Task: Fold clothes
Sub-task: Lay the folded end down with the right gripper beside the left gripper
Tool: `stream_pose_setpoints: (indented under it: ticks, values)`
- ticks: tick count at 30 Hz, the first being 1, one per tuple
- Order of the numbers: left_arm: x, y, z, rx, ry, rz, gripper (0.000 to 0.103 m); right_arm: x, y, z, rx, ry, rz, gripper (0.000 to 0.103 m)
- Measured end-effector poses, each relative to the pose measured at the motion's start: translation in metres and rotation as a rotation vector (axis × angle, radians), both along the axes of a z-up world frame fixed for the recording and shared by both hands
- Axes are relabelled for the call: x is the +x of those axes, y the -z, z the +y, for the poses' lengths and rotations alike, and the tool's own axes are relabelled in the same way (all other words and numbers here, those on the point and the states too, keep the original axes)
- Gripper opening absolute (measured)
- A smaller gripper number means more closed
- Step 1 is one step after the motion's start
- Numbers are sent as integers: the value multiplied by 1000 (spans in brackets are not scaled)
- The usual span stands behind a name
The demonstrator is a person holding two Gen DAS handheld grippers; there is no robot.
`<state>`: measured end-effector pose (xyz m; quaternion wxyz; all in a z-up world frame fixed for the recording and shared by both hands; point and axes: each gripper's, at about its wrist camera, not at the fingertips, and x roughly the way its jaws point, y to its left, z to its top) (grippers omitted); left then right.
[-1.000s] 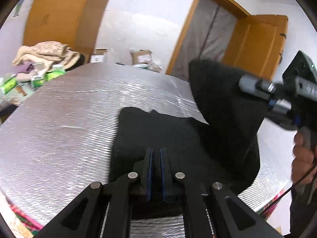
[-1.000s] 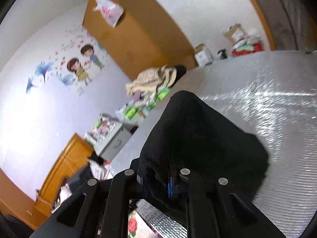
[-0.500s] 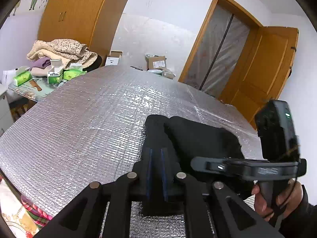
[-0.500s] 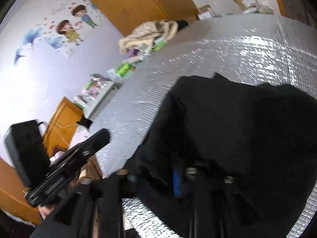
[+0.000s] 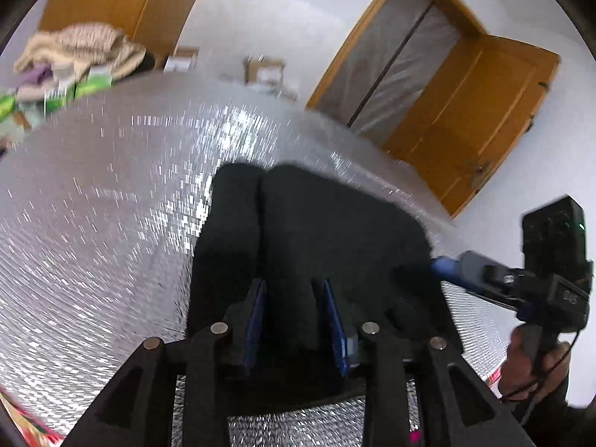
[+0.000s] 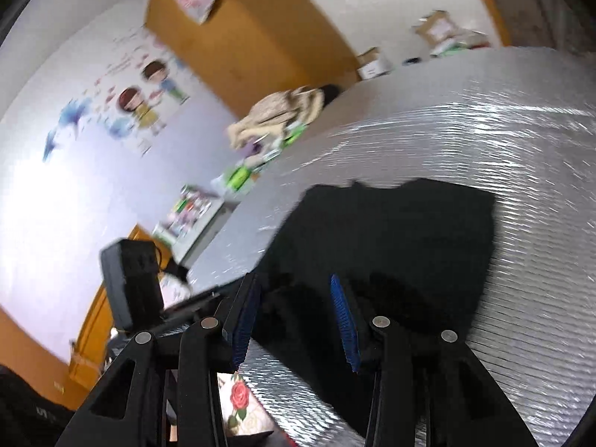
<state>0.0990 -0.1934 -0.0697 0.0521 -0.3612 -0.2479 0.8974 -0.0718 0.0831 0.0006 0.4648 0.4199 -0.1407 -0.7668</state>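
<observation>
A black garment (image 5: 327, 223) lies folded on the silver foil table (image 5: 111, 205), with a lengthwise crease near its left side. My left gripper (image 5: 296, 316) is open over the garment's near edge, and black cloth shows between its blue pads (image 5: 257, 320). My right gripper (image 5: 436, 266) reaches in from the right, its tip at the garment's right edge, held by a person's hand (image 5: 529, 357). The right wrist view shows the right gripper (image 6: 294, 316) open just above the near part of the flat garment (image 6: 409, 238). Neither holds the cloth.
A beige clothes pile (image 5: 78, 48) and green packs (image 5: 89, 85) sit past the table's far left. Cardboard boxes (image 5: 264, 70) stand by the back wall, and a wooden door (image 5: 476, 111) is at the right. A floral cloth (image 6: 238, 402) hangs under the table's near edge.
My right gripper carried the raised half of the garment over and laid it down. Both grippers, shut before, have opened and let go of the cloth.
</observation>
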Motion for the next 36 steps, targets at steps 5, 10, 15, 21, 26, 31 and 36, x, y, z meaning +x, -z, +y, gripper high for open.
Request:
stream_pose_setpoints:
  ticks: [5, 10, 15, 21, 26, 31, 36]
  values:
    - [5, -18, -4, 20, 42, 83, 12, -8, 5, 28, -3, 70, -24, 43]
    - [22, -21, -25, -27, 30, 98, 12, -9, 9, 35, 9, 80, -11, 42]
    - [24, 18, -34, 31, -16, 17, 12, -16, 37, 28, 125, 122, -50, 42]
    - [25, 21, -36, 54, -6, 26, 14, -15, 7, 31, 81, 145, 66, 29]
    - [23, 15, -33, 29, 19, 24, 16, -34, 9, 5, 133, 123, 113, 27]
    - [34, 4, -38, -25, -4, 38, 19, -62, 35, 5, 99, 167, 9, 13]
    - [45, -8, -43, -84, -36, 53, 19, -47, 21, 16, 79, 158, 45, 19]
